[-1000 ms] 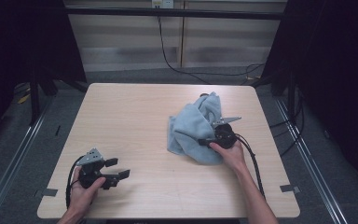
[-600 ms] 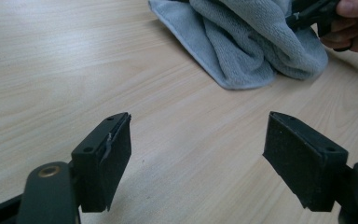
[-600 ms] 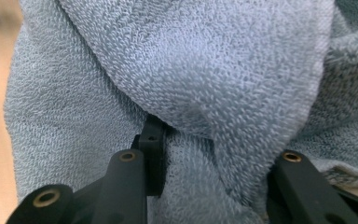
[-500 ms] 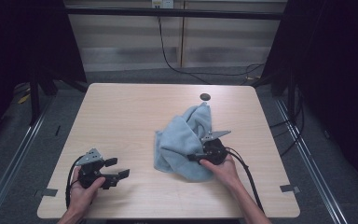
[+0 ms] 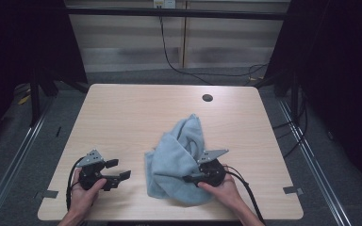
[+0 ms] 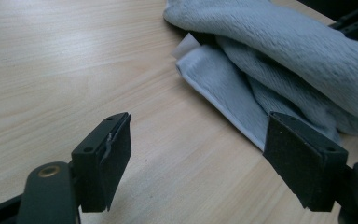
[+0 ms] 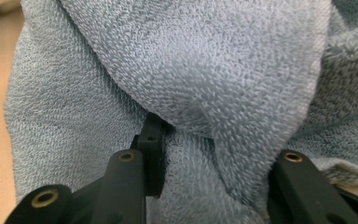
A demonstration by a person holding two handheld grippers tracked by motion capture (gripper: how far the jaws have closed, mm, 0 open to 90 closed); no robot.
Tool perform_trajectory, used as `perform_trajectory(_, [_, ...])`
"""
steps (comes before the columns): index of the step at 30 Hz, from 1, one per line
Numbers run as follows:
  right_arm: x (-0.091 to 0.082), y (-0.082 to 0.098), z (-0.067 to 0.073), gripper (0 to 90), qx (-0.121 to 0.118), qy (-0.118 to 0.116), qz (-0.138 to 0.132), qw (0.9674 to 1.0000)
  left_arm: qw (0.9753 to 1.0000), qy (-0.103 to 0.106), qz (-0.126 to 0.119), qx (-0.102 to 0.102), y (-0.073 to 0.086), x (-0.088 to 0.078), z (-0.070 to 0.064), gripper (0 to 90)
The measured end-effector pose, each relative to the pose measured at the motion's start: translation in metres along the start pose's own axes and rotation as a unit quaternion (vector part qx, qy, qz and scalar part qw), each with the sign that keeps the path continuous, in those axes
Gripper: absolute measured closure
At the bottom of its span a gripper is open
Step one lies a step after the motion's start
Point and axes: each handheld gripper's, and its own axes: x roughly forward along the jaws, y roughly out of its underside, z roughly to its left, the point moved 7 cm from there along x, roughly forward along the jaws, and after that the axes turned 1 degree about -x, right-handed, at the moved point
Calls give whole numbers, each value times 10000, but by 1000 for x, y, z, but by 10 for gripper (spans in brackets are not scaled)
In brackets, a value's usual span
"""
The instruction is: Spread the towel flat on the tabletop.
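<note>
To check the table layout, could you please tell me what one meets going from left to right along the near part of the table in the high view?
Left hand-held gripper → towel → right hand-held gripper, its jaws buried in the towel.

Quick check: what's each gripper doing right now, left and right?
Left gripper: open, holding nothing, jaws just short of the towel.
Right gripper: jaws have just been closing, shut on a fold of the towel.
</note>
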Motion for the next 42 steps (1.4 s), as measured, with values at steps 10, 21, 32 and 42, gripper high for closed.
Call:
perform_trajectory(10, [-7,13,36,562,-112,-204,46,9997,10000,0,15,-5,0,0,0,229])
perform_trajectory(21, [-52,-9,24,324,-101,-22,-401,9991,10000,-9,43,-5,1,1,1,229])
perform_trajectory(32, [-42,-49,-48,301,173,376,-571,9975,9998,0,171,-40,2,7,3,228])
perform_trajectory(42, [15,-98,-73,253,187,560,-407,9974,9999,31,158,10,3,5,2,228])
